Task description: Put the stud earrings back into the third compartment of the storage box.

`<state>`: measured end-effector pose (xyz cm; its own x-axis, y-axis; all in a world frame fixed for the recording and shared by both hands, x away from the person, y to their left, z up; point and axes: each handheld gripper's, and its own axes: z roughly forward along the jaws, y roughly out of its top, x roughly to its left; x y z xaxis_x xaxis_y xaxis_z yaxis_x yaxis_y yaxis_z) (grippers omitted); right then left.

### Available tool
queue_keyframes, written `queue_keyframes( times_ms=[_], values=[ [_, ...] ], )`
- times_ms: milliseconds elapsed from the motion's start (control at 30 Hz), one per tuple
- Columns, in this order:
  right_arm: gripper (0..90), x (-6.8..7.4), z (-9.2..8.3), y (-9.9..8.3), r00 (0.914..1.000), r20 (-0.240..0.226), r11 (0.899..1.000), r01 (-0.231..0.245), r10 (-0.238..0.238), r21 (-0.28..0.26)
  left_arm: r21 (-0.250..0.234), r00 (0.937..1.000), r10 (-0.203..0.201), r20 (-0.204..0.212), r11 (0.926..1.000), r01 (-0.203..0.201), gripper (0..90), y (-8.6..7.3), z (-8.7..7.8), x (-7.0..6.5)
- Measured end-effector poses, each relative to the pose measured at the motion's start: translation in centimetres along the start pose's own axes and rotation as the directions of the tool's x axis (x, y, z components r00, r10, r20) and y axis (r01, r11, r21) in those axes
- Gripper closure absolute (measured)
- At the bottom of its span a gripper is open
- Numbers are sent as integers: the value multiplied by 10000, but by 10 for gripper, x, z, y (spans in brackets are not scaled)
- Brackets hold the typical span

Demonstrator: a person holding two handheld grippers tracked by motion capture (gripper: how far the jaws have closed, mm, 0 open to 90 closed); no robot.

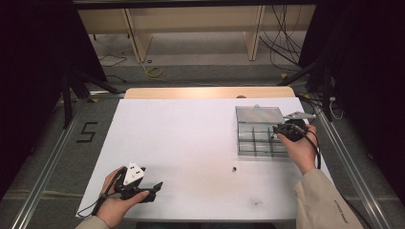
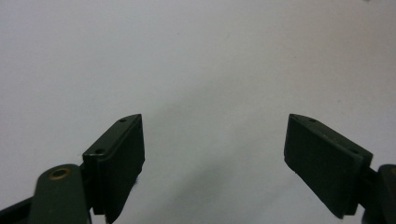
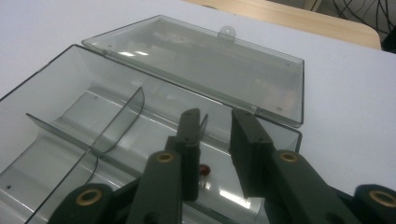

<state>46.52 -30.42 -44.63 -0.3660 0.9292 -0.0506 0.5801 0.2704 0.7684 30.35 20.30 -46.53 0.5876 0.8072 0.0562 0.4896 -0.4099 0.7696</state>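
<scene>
Left tongs at 7 o'clock on the white worktop, held low in the left hand, jaws spread wide with nothing between them. Small dark speck on the worktop near 5 o'clock. Clear compartment box at 3 o'clock, lid folded back flat. Right tongs reach into the box's near-right compartment, jaws parted a little, gripping nothing. Small red bead lies on the compartment floor just below the jaws, free of the pads
</scene>
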Motion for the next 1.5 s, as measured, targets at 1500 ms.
queue_keyframes(
  times_ms=[1500],
  values=[
    [509, 117, -21, -18, 8014, -4877, 9167, 3996, -3463, 57, 25, 10000, 85, 33, 10000, -85, 199, 0, -1, 0]
  ],
)
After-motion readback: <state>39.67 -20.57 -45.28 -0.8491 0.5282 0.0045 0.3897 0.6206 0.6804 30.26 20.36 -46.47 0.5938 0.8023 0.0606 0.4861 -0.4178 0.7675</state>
